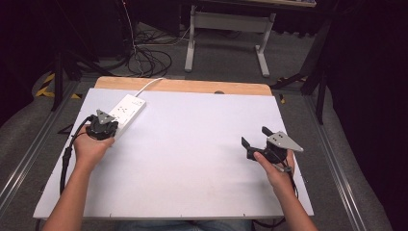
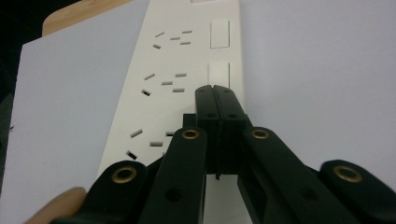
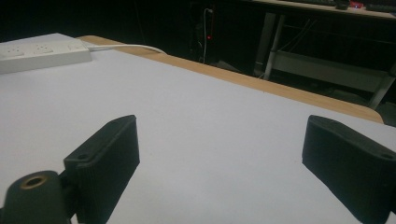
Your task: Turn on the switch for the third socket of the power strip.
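Your left tool [image 2: 215, 88] has its jaws pressed fully together, holding nothing, the joined tips resting at a rocker switch [image 2: 219, 74] on the long white plastic power strip [image 1: 126, 114], which lies at the far left of the white-covered table [image 1: 192, 159]. Push straight down on the switch's edge and keep the wrist steady so the strip doesn't slide. Your right tool [image 1: 254, 135] hovers wide open and empty, well apart. Beyond the table, cables [image 1: 144, 60] sprawl on grey floor in a dark room.
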A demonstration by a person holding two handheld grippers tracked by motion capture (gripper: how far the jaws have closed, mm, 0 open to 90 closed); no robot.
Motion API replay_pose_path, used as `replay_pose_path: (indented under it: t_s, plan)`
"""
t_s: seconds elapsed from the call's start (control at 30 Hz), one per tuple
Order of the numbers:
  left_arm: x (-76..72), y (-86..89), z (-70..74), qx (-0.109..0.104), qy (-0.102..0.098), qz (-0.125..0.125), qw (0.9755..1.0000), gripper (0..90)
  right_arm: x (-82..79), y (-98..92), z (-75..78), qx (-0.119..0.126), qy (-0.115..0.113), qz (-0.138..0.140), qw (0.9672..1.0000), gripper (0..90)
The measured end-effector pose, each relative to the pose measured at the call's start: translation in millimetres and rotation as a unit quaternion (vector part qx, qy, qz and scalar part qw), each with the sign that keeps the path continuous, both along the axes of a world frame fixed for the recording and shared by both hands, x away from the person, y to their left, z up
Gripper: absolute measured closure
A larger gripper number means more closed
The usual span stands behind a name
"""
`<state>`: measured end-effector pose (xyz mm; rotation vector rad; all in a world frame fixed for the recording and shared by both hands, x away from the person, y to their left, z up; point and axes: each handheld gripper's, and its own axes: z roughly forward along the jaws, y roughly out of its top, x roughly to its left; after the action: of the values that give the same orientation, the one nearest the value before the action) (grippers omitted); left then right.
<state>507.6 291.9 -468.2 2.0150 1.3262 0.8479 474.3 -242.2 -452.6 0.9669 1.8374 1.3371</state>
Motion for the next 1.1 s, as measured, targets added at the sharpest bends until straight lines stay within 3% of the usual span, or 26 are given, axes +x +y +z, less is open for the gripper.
replay_pose_path:
  t_s: [0.5, 0.97, 1.1]
  plan:
    - [3.6, 1.5, -2.2, 0.007, 0.004, 0.001, 1.0, 89.9, 0.1, 0.5, -0.3, -0.001, 0.0, 0.002, 1.0, 11.4]
    - [3.6, 3.1, -5.1, -0.005, 0.008, 0.003, 1.0, 90.0, 0.7, 2.3, -0.8, -0.002, 0.001, 0.005, 1.0, 11.4]
    - [3.5, 1.6, -6.1, -0.001, 0.001, -0.002, 1.0, 90.0, -0.3, 1.9, -0.2, -0.002, 0.0, 0.004, 1.0, 11.4]
